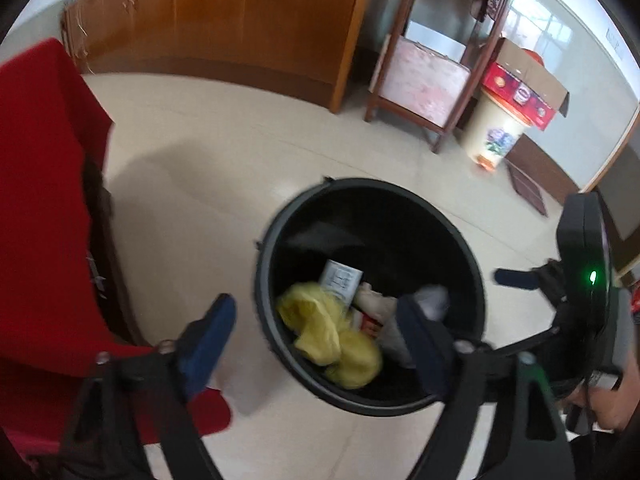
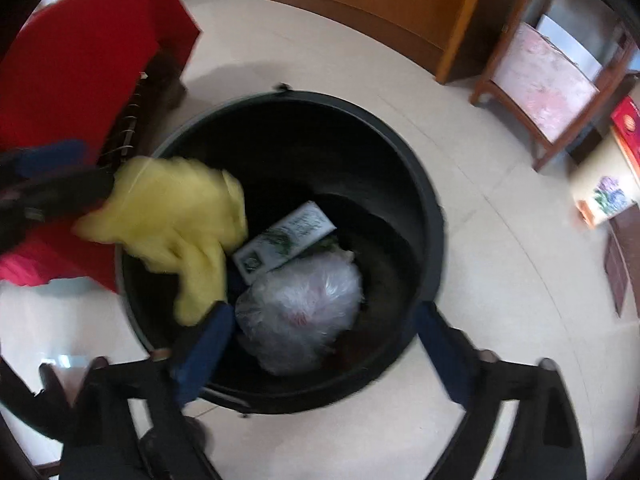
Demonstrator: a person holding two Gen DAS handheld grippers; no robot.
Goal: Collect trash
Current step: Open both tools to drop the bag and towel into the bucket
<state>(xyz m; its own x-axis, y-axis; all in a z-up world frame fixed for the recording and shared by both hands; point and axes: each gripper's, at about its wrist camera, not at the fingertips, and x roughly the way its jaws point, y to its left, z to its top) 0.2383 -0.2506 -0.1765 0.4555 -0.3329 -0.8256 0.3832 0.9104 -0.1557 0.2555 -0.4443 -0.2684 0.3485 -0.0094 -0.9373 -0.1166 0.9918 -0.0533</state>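
Black plastic bin (image 2: 424, 208) on the floor holds yellow bag (image 2: 180, 216), clear bag (image 2: 304, 312) and carton (image 2: 288, 236); left claw (image 1: 320, 336) and right claw (image 2: 324, 356) both hang released above it.

Home room: wooden cabinet (image 1: 224, 20), tiled floor (image 1: 200, 168).

Black round bin (image 2: 424, 216) stood upright on the floor, open-topped. Inside: crumpled yellow plastic bag (image 2: 180, 216) blurred at the left rim, 1 white-green carton (image 2: 286, 236) lying flat, clear knotted bag (image 2: 304, 308) beside it.
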